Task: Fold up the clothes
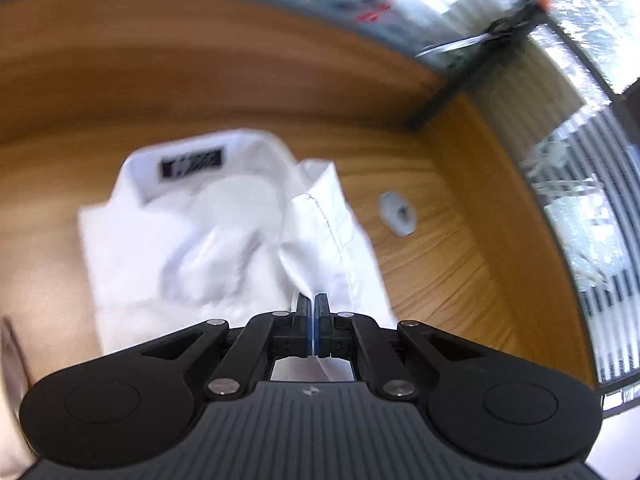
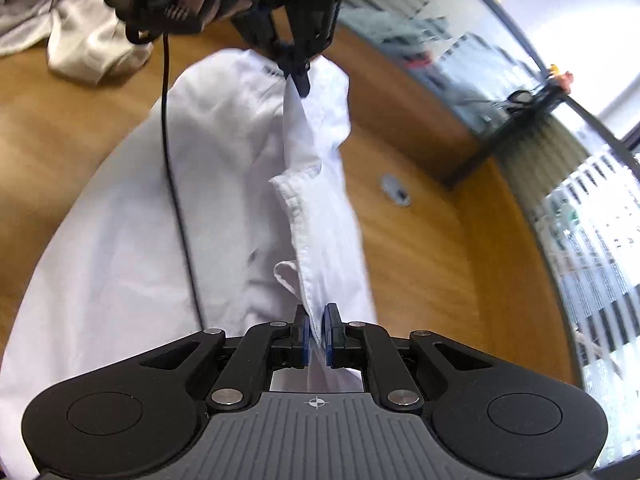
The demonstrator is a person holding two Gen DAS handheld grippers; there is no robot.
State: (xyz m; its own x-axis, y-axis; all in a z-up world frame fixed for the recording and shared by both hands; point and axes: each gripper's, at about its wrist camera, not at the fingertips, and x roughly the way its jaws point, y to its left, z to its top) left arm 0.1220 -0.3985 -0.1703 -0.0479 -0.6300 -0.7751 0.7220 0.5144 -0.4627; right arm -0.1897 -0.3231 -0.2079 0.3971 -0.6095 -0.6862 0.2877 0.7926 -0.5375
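One big wooden tabletop fills both views, and its far edge curves round to a corner on the right, next to glass walls with blinds. One white shirt lies spread over the middle of the tabletop, with its collar and one dark label at the far end. The wood is bare to the left of the shirt, to the right of it, and past the collar, so there is open room on those sides. One more heap of pale clothes sits at the far left, apart from the shirt. There are two claws. The left claw is pinched tight on a fold of the shirt near the collar, and in the right wrist view it hangs at the far end with the cloth pulled up into it and one black cable trailing down over the shirt. The right claw is nearly closed and grips the stitched edge of the shirt at the near end. The cloth stretches up off the tabletop between the two claws. One small white round thing lies on the bare wood to the right of the shirt, not touching it.
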